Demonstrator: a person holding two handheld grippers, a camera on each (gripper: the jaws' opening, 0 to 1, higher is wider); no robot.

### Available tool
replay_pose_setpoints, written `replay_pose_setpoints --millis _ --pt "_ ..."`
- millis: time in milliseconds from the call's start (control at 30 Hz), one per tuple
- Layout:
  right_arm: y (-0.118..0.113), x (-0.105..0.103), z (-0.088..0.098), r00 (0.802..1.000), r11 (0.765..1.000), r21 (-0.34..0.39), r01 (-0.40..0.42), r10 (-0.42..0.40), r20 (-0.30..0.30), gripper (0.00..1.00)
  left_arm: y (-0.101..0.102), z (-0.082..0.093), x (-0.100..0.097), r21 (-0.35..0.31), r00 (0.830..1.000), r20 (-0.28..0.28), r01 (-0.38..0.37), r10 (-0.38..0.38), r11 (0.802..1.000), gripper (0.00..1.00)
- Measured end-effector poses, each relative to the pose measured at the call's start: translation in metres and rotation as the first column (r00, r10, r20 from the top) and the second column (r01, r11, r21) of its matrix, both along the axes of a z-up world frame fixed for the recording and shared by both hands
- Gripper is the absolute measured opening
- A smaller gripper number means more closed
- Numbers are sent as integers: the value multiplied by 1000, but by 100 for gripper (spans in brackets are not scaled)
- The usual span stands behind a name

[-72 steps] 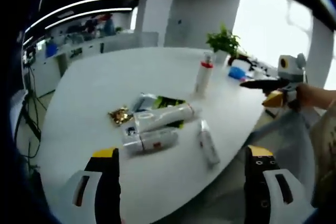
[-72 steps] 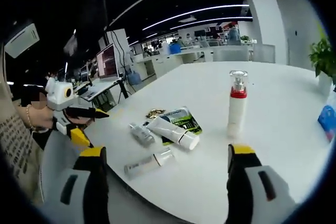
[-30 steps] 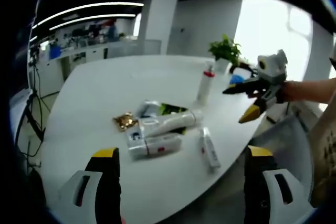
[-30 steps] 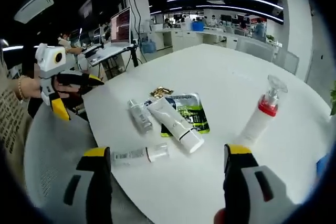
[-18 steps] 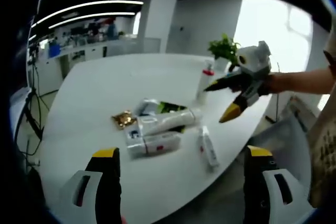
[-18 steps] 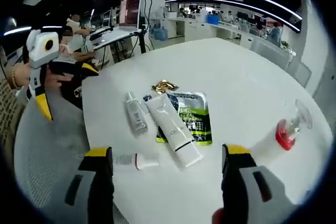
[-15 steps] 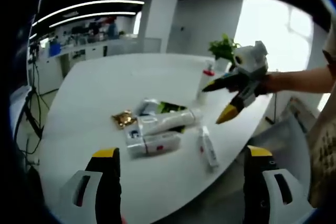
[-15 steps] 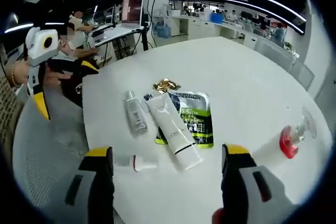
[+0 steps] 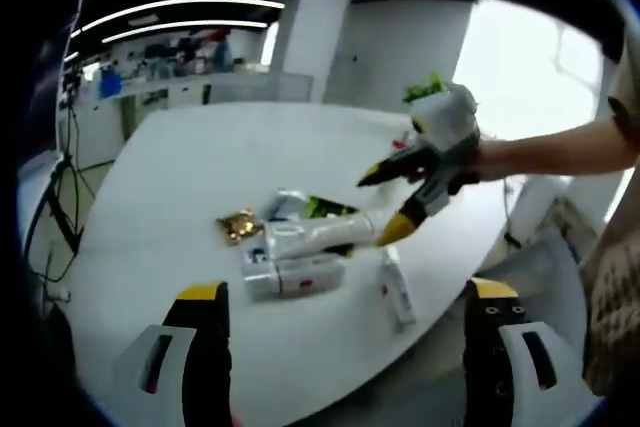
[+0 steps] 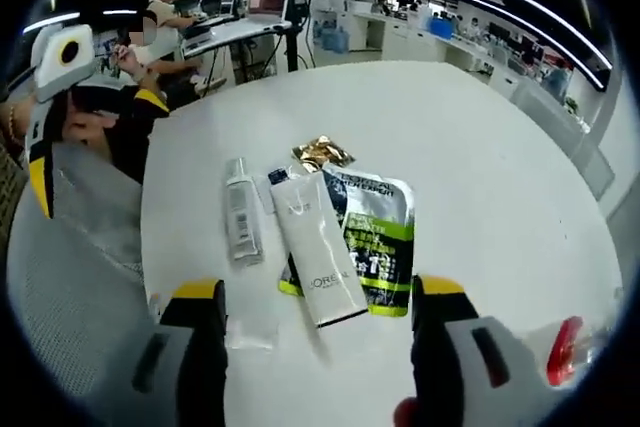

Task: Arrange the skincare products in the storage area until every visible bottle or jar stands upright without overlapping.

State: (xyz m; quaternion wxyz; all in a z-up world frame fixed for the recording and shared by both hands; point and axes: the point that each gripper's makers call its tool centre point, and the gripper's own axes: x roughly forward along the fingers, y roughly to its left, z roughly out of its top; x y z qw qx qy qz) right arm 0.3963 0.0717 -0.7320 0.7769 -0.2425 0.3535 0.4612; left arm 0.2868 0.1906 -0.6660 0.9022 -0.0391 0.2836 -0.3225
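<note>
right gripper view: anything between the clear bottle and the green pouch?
Yes: the white tube, lying flat beside the clear bottle and overlapping the green pouch edge, in the right gripper view.

Left gripper [image 9: 342, 347]: grey-white jaw bodies w/ black inner faces, yellow tips, slot cutouts. Right gripper [image 10: 316, 337]: same build, seen from the left gripper view w/ black-yellow jaws. Beaded bracelet [image 10: 10, 119] on wrist.

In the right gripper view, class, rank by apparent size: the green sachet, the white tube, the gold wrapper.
1. Green sachet and white tube: too alike to rank, as the tube covers part of the sachet.
2. Gold wrapper: plainly smallest.
</note>
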Motion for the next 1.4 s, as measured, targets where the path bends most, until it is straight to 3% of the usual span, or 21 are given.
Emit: replay_pose_setpoints --millis 367,867,1200,1400 --pt "23 8 -20 992 989 -84 -123 123 -7 66 2 0 2 -23 1000 -10 -23 23 999 95" --pt "49 19 -39 977 964 -155 -214 213 -23 56 5 3 4 -65 999 -28 -47 45 997 94" --pt "59 24 -49 949 919 -247 -308 316 -6 44 5 2 4 -65 999 -31 -47 45 997 94" --pt "63 24 -48 936 904 -256 -343 352 -10 35 4 2 4 -64 999 -32 -45 43 997 94"
